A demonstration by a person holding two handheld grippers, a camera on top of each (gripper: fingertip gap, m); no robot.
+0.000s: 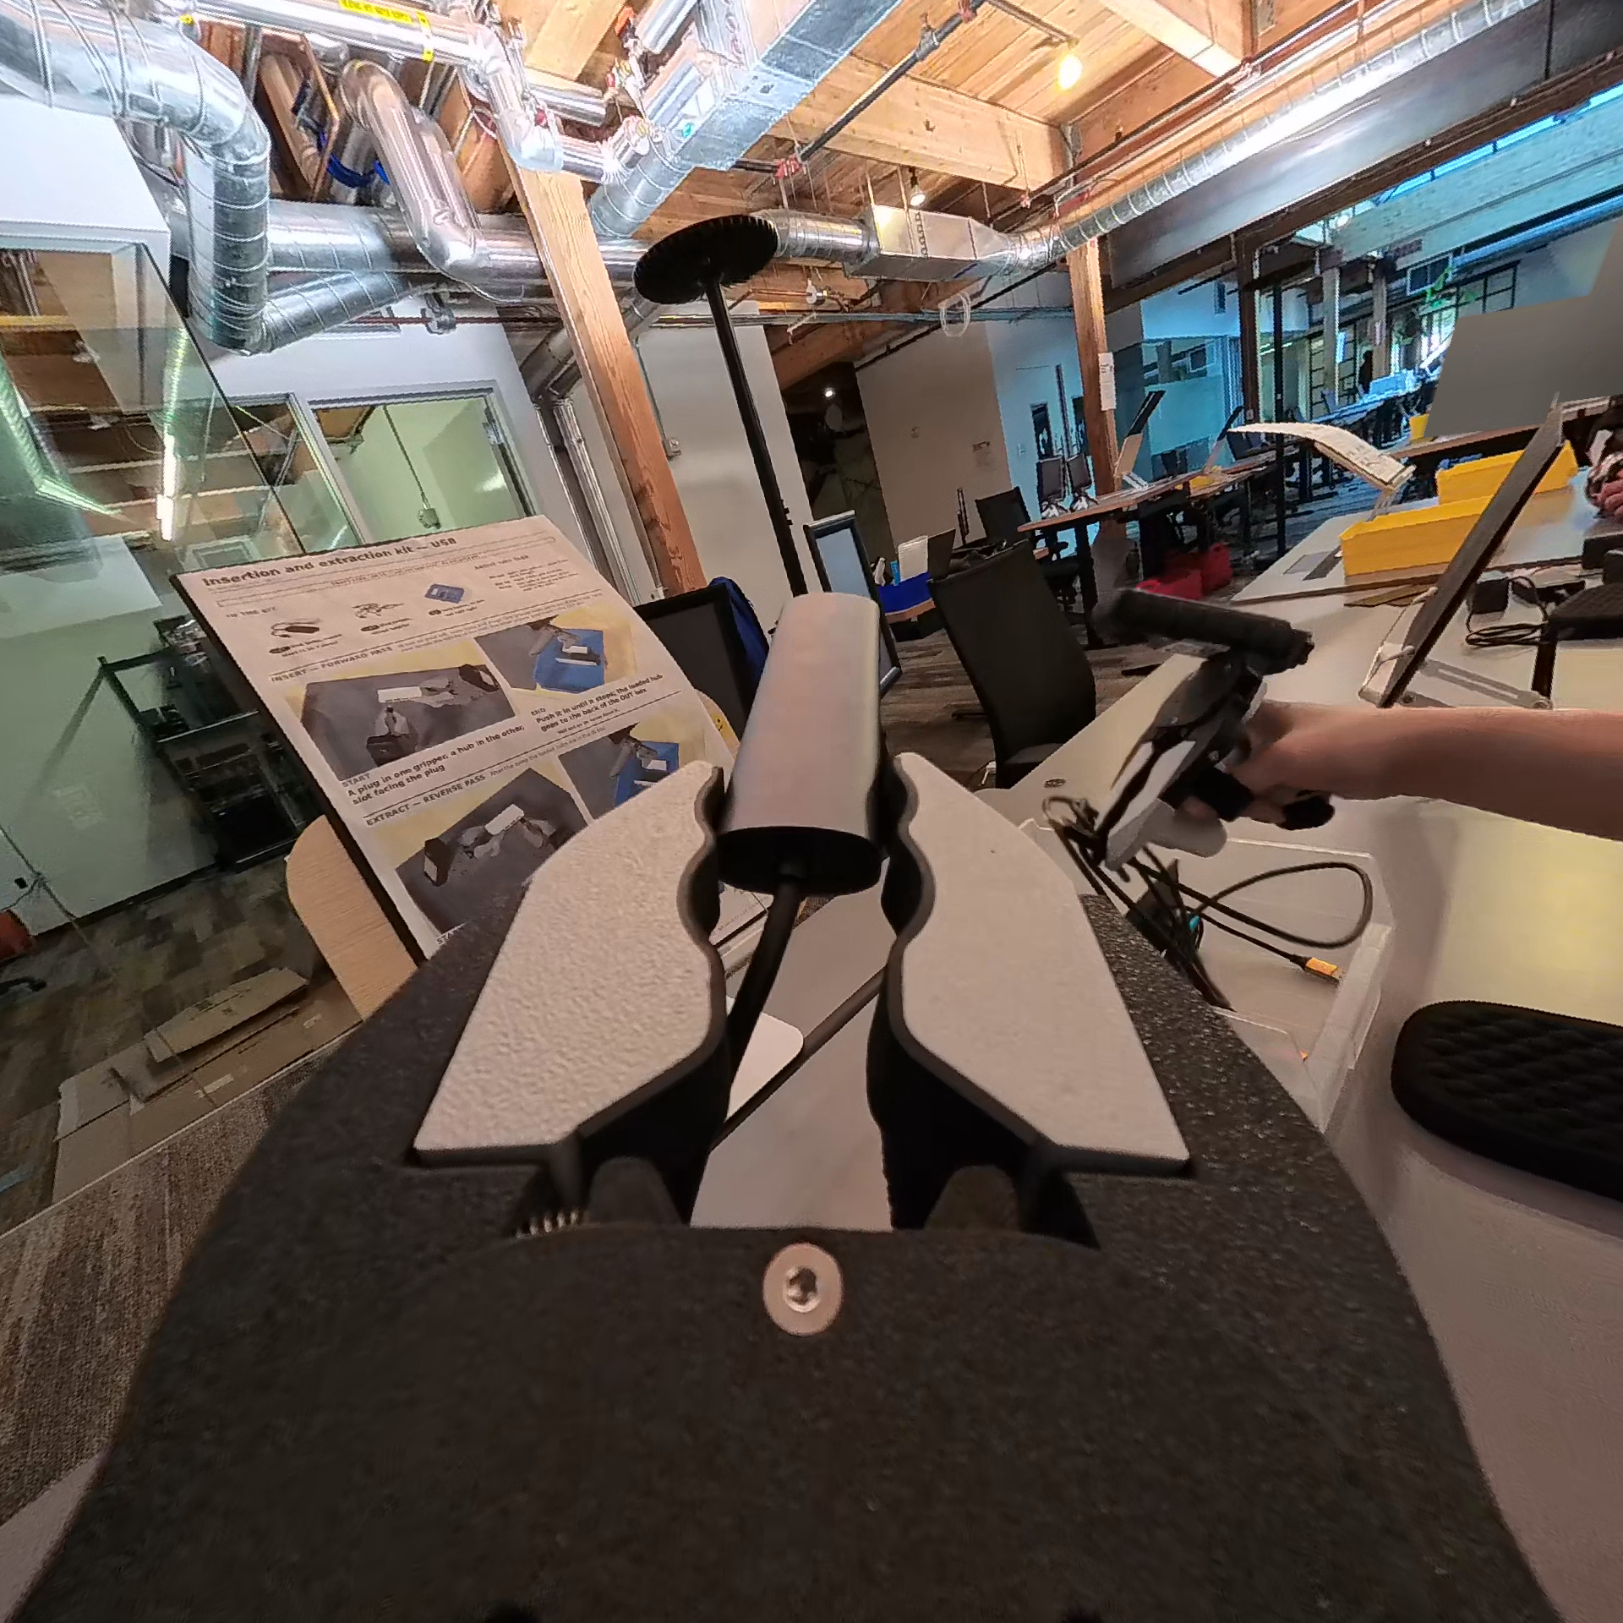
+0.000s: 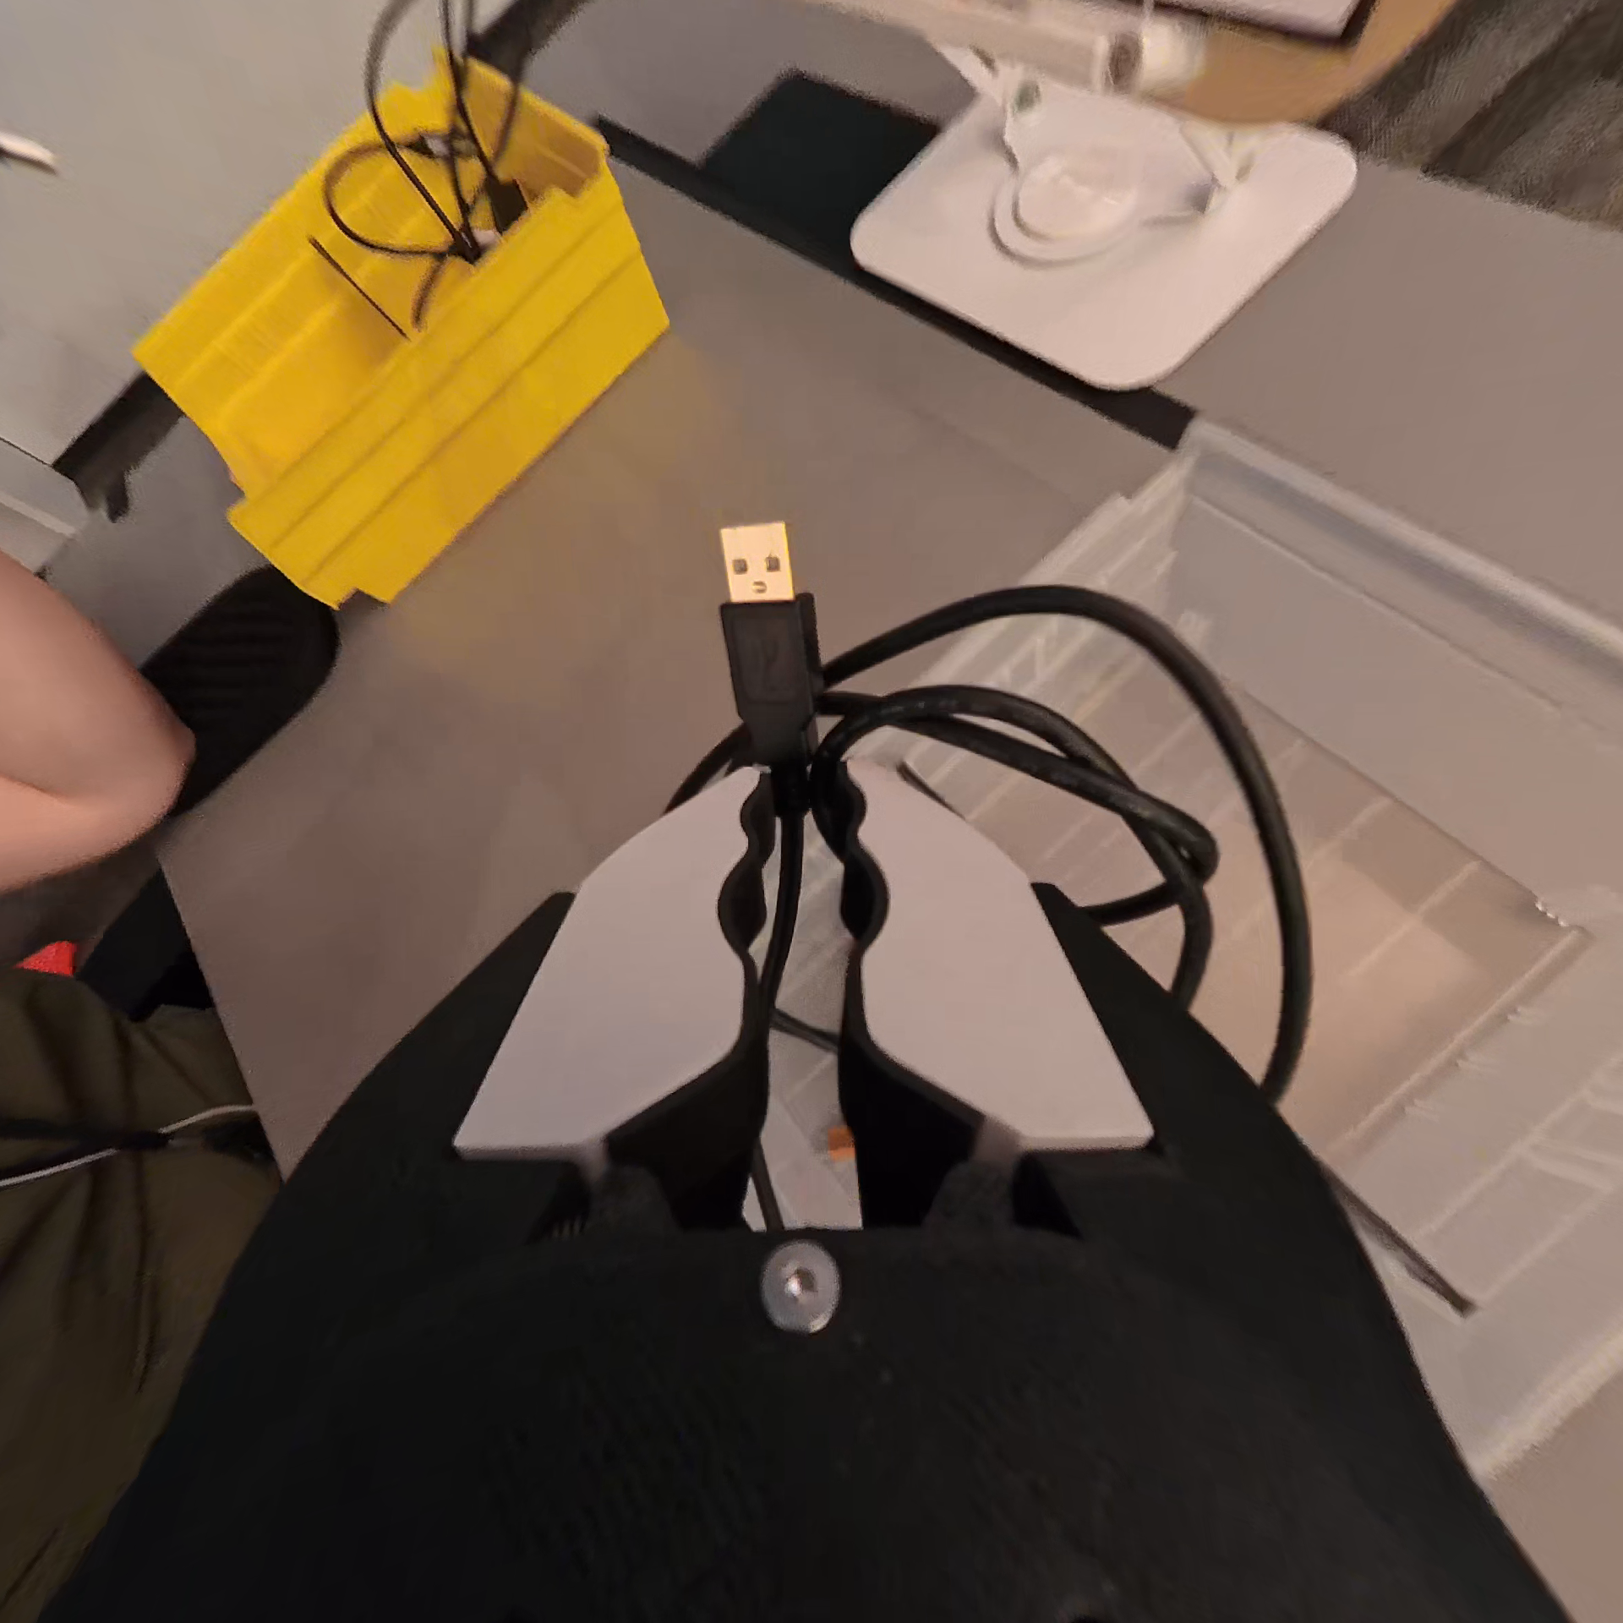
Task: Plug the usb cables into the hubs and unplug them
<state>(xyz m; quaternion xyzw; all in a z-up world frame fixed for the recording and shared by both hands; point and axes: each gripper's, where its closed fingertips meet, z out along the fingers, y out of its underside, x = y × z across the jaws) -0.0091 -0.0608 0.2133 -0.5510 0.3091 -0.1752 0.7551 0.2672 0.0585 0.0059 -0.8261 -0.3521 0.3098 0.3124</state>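
My left gripper [image 1: 801,795] is shut on a grey bar-shaped USB hub [image 1: 806,729], held up in the air pointing away; its black lead hangs down between the fingers. My right gripper [image 2: 795,782] is shut on a black USB cable [image 2: 1098,746] just behind its plug [image 2: 766,667]; the gold connector points forward over the table and the cable loops off to the right. In the left wrist view the right gripper [image 1: 1107,825] shows at the right, held by a hand, over a clear tray [image 1: 1335,992] with cables.
A yellow bin [image 2: 413,351] with thin cables stands on the grey table [image 2: 527,703]. A white stand base [image 2: 1107,237] sits at the far side. A clear tray [image 2: 1317,790] lies on the right. An instruction board [image 1: 457,711] leans at the left. The left gripper's tips are roughly 35 cm from the right gripper's.
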